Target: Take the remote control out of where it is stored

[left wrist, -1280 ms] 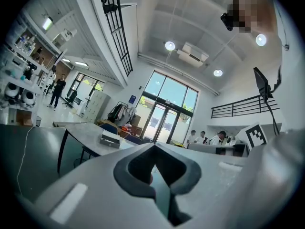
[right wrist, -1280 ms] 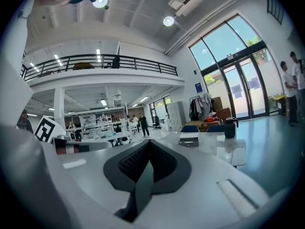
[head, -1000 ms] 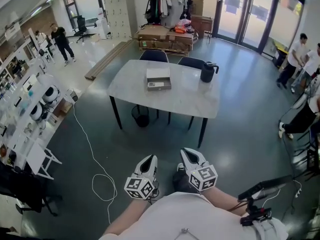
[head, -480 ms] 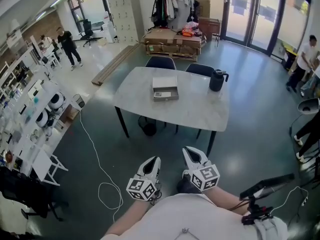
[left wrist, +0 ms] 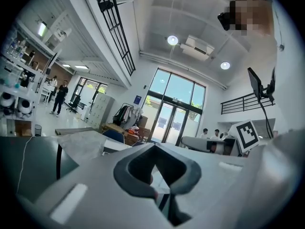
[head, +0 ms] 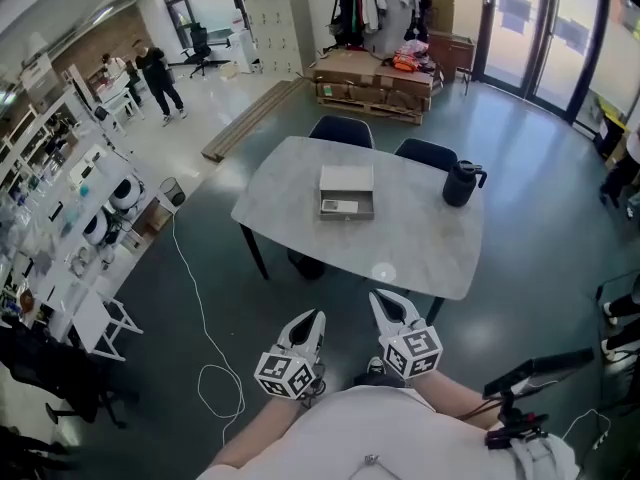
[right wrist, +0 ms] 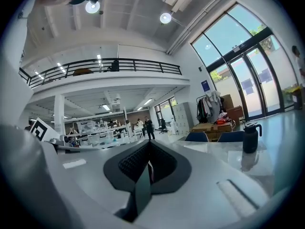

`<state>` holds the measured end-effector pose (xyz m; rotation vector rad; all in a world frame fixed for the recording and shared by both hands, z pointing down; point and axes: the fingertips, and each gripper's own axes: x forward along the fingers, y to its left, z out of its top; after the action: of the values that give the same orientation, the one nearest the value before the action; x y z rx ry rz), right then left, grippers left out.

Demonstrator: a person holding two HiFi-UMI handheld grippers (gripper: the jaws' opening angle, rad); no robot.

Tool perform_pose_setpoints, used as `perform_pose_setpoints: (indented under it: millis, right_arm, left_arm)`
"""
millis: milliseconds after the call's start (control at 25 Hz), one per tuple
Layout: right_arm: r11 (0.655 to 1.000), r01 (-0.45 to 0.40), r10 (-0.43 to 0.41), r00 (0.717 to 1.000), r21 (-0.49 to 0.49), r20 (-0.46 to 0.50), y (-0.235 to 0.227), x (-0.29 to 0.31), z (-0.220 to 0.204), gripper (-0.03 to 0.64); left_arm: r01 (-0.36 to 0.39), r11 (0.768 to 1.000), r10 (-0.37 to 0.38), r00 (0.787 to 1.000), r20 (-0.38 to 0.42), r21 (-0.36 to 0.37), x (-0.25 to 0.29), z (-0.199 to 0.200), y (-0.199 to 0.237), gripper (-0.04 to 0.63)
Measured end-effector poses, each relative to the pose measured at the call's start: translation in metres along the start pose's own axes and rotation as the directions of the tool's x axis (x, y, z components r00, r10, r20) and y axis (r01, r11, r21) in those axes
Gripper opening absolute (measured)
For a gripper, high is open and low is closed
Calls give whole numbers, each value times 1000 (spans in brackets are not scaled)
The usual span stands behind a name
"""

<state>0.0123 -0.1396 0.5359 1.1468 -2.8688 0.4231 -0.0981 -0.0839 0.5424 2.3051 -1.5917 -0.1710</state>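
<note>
A shallow grey box (head: pixel 346 190) lies on the pale table (head: pixel 400 243) ahead, with a small dark label or item (head: pixel 340 206) at its near side; no remote control can be made out. Both grippers are held low in front of the person's body, short of the table's near edge. The left gripper (head: pixel 312 318) is shut and empty, and its tips (left wrist: pixel 155 146) meet. To its right, the right gripper (head: pixel 380 300) is also shut with nothing in it (right wrist: pixel 149 146). The table top (left wrist: pixel 86 144) shows level ahead in the left gripper view.
A black jug (head: pixel 460 183) stands at the table's right end (right wrist: pixel 250 137). Two dark chairs (head: pixel 340 131) are tucked in behind the table. A white cable (head: pixel 205 368) loops on the floor at left, near white shelves (head: pixel 70 248). People (head: pixel 158 73) stand far back.
The table and box have grown larger and come lower in the head view as the person walks towards them. Both grippers stay shut, side by side.
</note>
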Motion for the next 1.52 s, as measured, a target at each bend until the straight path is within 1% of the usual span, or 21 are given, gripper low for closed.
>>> perform_pose_setpoints:
  millis: [200,320,600,680,800,920,1160,1360,1520]
  right_arm:
    - [999,-29,30,999,27,-28,-47,42,14,28]
    - [997,-62,63,997,38,-39,-73,72,14,28]
    - [989,-118,126,988,93,-88,-82,117,9,28]
    - [988,-121,130,987,95,-99,-91,132,7,28]
    - [990,-115,124,985,85,-116,-104,156,2,28]
    - [993,-90,100,988,79,-120,-120,182,2,28]
    - [997,3,7,992,82,-123,-153,248,14,28]
    - [996,64,-56,991,64,-125,-153,319,30,28]
    - [990,120,-109,983,68,-150,-156,370,29,28]
  left_arm:
    - [-37,999,37,999,-5,4,52,18,10,0]
    - [-83,997,83,997,5,6,80,23,23,0]
    - [-198,980,199,980,8,-10,92,39,63,0]
    - [-215,976,215,977,0,-13,103,38,74,0]
    - [-220,975,220,975,-11,-10,125,37,95,0]
    - [-201,979,201,979,-12,-23,151,41,121,0]
    - [-111,993,110,994,-19,-29,215,68,179,0]
    - [-10,1000,9,999,-47,-24,257,96,235,0]
    - [68,997,-71,994,-84,-33,284,104,275,0]
